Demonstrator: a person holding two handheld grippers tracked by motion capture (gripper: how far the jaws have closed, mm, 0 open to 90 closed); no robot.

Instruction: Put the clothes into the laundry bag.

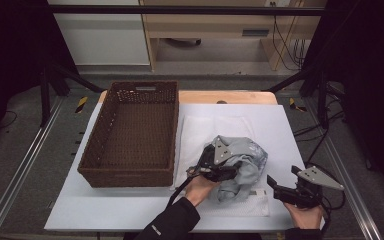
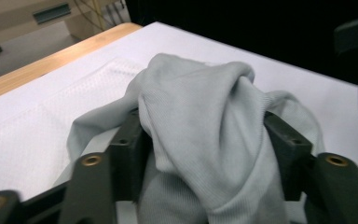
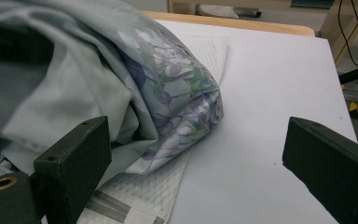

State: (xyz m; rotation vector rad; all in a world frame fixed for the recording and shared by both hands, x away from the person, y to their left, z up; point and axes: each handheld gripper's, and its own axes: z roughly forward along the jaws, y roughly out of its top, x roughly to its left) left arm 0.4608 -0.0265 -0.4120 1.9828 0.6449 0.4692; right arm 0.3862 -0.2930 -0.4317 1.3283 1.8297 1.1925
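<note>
Looking down from the high view, I see my left gripper [image 1: 223,162] sitting on a crumpled grey garment [image 1: 245,167] that lies on a white mesh bag [image 1: 220,131], just right of the empty brown wicker basket [image 1: 130,135]. My right gripper [image 1: 280,189] rests near the table's [image 1: 280,125] front right corner, just beside the garment but not touching it.

In the left gripper view, a thick bunch of the grey garment [image 2: 200,130] stands between the two black jaws. They sit fairly wide on either side, and I cannot tell whether the pads press the cloth.

In the right gripper view, the jaws stand wide with bare table [image 3: 270,93] between them. The garment's flower-printed fold [image 3: 177,93] lies just beyond the left jaw, on the mesh bag [image 3: 144,196].
</note>
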